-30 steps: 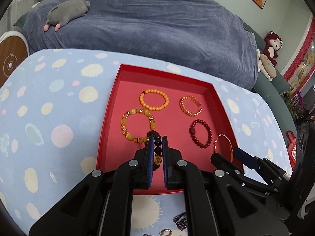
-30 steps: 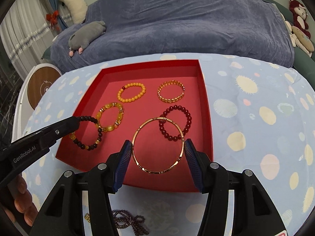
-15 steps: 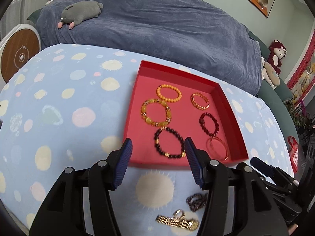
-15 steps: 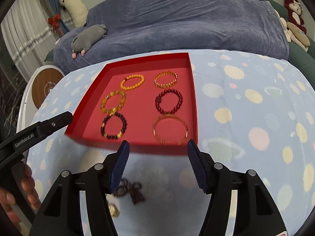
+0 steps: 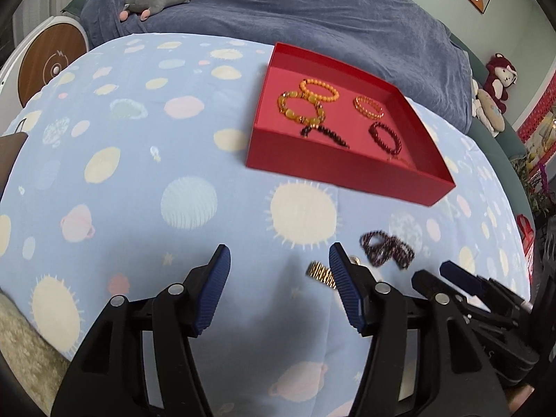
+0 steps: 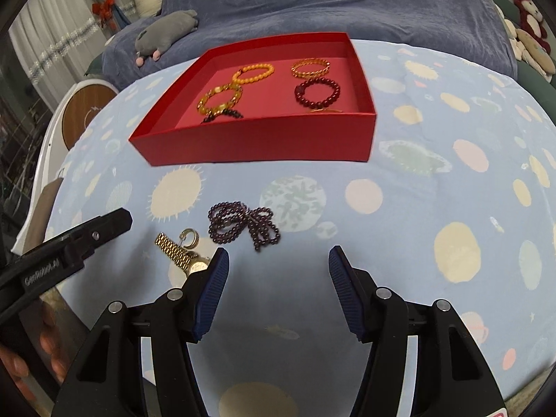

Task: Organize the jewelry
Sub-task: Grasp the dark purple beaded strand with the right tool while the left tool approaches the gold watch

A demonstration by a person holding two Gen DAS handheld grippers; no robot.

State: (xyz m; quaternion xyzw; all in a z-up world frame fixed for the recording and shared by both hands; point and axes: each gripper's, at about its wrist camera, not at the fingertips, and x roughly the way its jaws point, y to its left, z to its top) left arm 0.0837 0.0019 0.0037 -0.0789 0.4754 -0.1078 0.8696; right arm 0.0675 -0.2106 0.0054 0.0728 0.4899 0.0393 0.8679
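A red tray [image 6: 264,139] [image 5: 333,170] on the spotted blue cloth holds several bracelets: orange beads [image 6: 253,72], amber beads [image 6: 219,99], a gold one [image 6: 310,66], dark red beads [image 6: 317,92], dark beads [image 6: 224,115] and a thin gold bangle [image 6: 325,110]. In front of the tray lie a purple bead strand [image 6: 243,226] [image 5: 385,252], a gold watch [image 6: 180,255] [image 5: 321,274] and a small ring [image 6: 190,237]. My left gripper [image 5: 278,260] is open and empty above the cloth. My right gripper [image 6: 278,260] is open and empty, just behind the purple strand.
A blue-covered sofa [image 6: 347,3] with a grey plush toy [image 6: 166,33] stands behind the table. A round wooden-faced device [image 5: 48,66] is at the left. More plush toys [image 5: 497,83] sit at the right. The left gripper's finger [image 6: 87,234] shows in the right wrist view.
My left gripper let go of the dark bead bracelet in the tray and opened. Both grippers pulled back from the tray toward the near side of the table.
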